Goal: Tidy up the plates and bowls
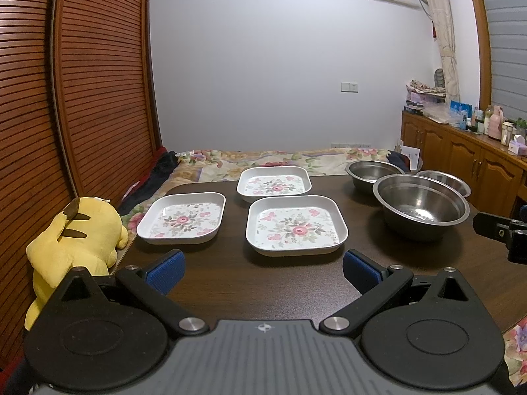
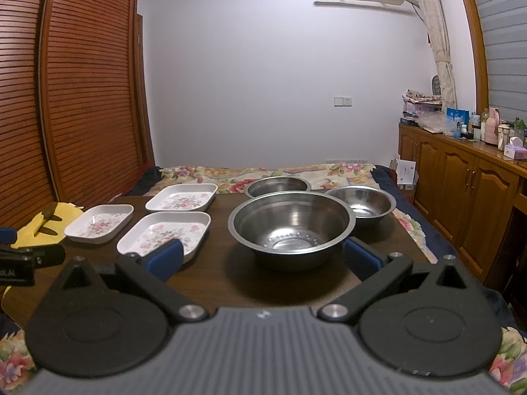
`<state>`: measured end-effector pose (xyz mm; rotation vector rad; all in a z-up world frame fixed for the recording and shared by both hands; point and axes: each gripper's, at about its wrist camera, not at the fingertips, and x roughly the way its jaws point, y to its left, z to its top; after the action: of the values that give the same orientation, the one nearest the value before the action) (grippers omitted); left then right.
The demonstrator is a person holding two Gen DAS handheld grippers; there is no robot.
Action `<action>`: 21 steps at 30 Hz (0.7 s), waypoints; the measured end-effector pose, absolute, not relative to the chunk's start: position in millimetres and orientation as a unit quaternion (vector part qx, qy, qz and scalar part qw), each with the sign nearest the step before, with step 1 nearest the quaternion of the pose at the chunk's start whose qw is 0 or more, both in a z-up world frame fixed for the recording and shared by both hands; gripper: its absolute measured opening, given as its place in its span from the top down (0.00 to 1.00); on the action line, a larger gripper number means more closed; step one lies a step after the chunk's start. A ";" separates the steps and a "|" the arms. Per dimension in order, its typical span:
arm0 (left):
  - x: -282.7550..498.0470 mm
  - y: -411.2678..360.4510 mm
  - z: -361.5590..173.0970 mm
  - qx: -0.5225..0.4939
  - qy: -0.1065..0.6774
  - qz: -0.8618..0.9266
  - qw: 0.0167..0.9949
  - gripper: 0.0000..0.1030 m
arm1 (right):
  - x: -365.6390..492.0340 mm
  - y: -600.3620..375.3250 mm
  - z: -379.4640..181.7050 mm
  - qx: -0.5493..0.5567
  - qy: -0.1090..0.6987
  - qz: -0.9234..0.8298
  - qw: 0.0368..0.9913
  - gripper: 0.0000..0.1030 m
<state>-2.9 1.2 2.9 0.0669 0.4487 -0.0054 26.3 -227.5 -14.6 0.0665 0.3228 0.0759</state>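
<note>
A: What needs sorting?

B: Three square floral plates on the left half of the dark table (image 1: 263, 283), three steel bowls on the right half. The nearest plate (image 1: 296, 225) sits just ahead of the left gripper (image 1: 262, 271); the left plate (image 1: 182, 217) and far plate (image 1: 274, 184) lie close by, none touching as far as I can tell.

A: And the bowls?

B: The big bowl (image 2: 291, 227) is directly ahead of the right gripper (image 2: 262, 256), with the far bowl (image 2: 278, 187) and the right-hand bowl (image 2: 360, 204) behind it, rims nearly meeting.

A: Are the grippers holding anything?

B: No. Both sets of jaws stand wide apart and empty, hovering over bare table.

A: So how should the first pick go?

B: I'd judge nothing is stacked yet. Pinch a plate by its raised rim, one blue pad inside and one outside, lift it level, then lower it squarely into another. For bowls, I'd nest the smaller ones into the big one. Steel rims look slippery, so grip firmly.

A: Any hazards?

B: The yellow plush toy (image 1: 77, 240) sits off the table's left edge; keep the left plate from sliding that way.
</note>
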 end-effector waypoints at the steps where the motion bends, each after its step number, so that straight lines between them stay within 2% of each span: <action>1: -2.9 1.2 3.0 0.033 0.223 -0.003 0.974 0.00 | 26.3 -227.6 -14.8 0.033 0.161 0.038 0.986 0.00; 21: -3.2 0.8 1.5 0.034 0.223 -0.004 0.974 0.00 | 28.4 -229.3 -16.7 0.035 0.160 0.035 0.986 0.00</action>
<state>-3.2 0.8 1.5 0.0692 0.4502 -0.0074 28.4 -229.3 -16.7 0.0701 0.3219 0.0696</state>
